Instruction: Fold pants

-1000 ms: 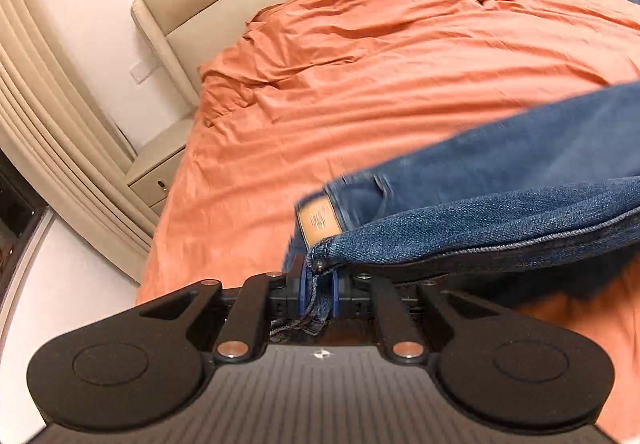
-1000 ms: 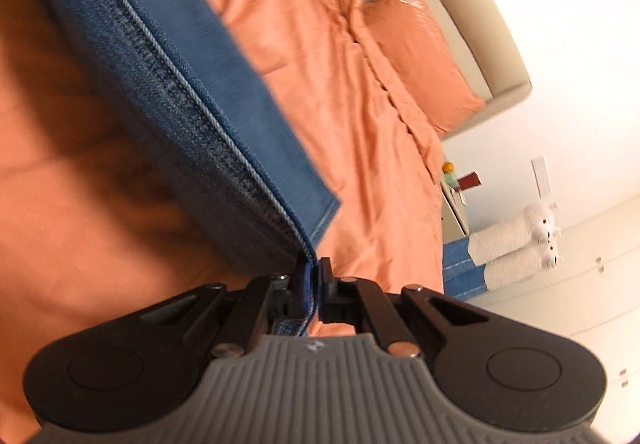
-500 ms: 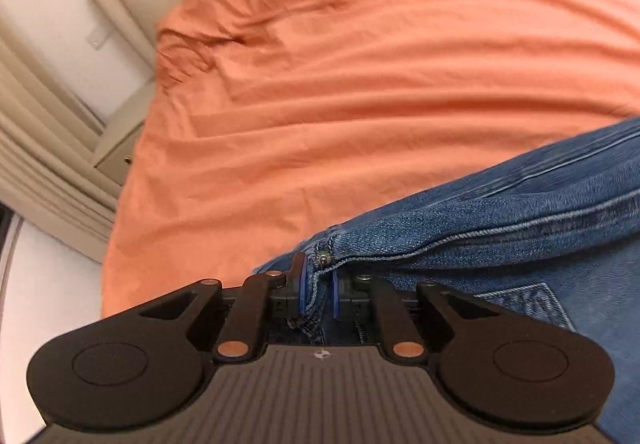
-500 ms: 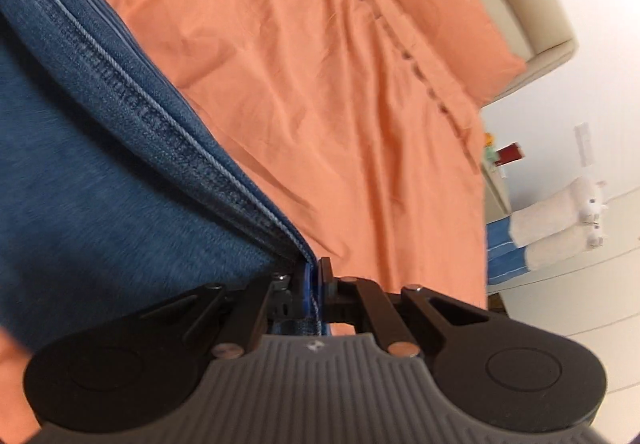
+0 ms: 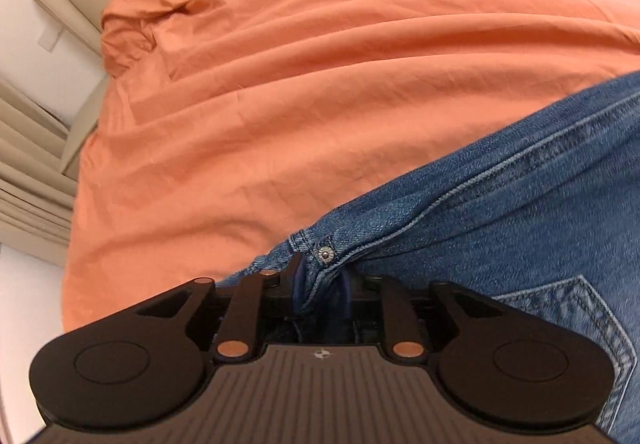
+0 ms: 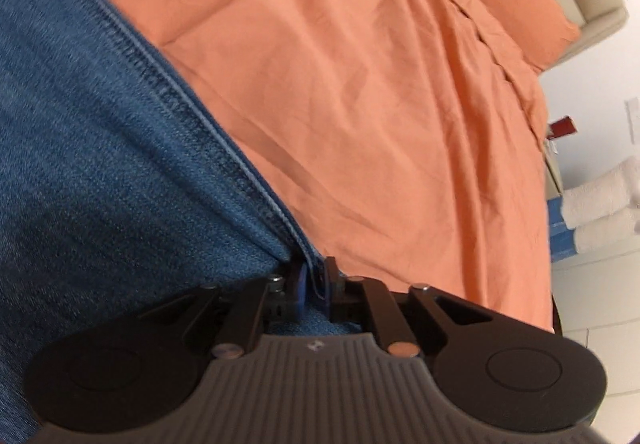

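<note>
Left gripper [image 5: 320,284] pinching jeans [image 5: 500,211] (waistband), right gripper [image 6: 314,284] clamping hem

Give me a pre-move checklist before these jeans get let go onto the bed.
1. Left gripper clamped on the blue denim jeans beside the metal rivet: ok.
2. Right gripper clamped on the stitched denim edge: ok.
3. Jeans lying on the orange bedsheet: ok.
4. Layers aligned: cannot tell.
5. Sheet smooth under the jeans: cannot tell.

Coarse denim pants [image 5: 500,203] on matt, creased cloth bedsheet [image 5: 320,63].
</note>
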Tool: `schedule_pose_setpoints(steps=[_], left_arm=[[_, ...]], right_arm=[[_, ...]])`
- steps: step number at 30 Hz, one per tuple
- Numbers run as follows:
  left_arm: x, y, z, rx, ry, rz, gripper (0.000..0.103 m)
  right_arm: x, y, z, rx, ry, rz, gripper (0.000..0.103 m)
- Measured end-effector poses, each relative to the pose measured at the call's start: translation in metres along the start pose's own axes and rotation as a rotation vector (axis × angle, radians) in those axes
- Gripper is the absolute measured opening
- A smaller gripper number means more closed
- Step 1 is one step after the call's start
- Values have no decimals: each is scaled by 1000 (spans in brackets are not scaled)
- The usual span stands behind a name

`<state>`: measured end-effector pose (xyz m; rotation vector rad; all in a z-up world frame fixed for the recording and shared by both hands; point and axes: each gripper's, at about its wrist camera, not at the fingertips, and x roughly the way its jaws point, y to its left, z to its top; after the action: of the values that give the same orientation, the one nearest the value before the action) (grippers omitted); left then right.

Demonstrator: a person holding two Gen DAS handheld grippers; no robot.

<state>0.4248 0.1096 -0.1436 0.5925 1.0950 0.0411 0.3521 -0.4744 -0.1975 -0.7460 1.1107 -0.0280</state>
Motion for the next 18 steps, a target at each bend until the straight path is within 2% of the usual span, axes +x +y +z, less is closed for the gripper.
schedule_pose_setpoints(steps=[1, 2, 3, 4, 8, 12, 15, 18], left_arm=[[-6, 0, -2, 5, -7, 14, 42], [-12, 1, 1, 13, -20, 21, 53], [-20, 2, 1, 10, -41, 20, 83], [-28, 5, 0, -5, -57, 22, 100], [-64, 13, -1, -55, -125, 13, 98], [-94, 1, -10, -105, -168, -94, 78], [-108, -26, -20, -133, -225, -253, 67], [-114, -66, -28, -156, -287, -397, 57]], right_arm=[[-4, 0, 1, 4, -3, -21, 22], [-10, 0, 0, 9, -9, -42, 28], [-18, 1, -1, 16, -16, -58, 38], [-27, 2, -2, 28, -29, -66, 40], [-67, 4, -2, 111, -77, -64, 40], [-100, 9, 8, 274, -155, 80, 38], [-122, 36, 16, 392, -232, 255, 27], [-130, 80, 36, 458, -282, 396, 20]])
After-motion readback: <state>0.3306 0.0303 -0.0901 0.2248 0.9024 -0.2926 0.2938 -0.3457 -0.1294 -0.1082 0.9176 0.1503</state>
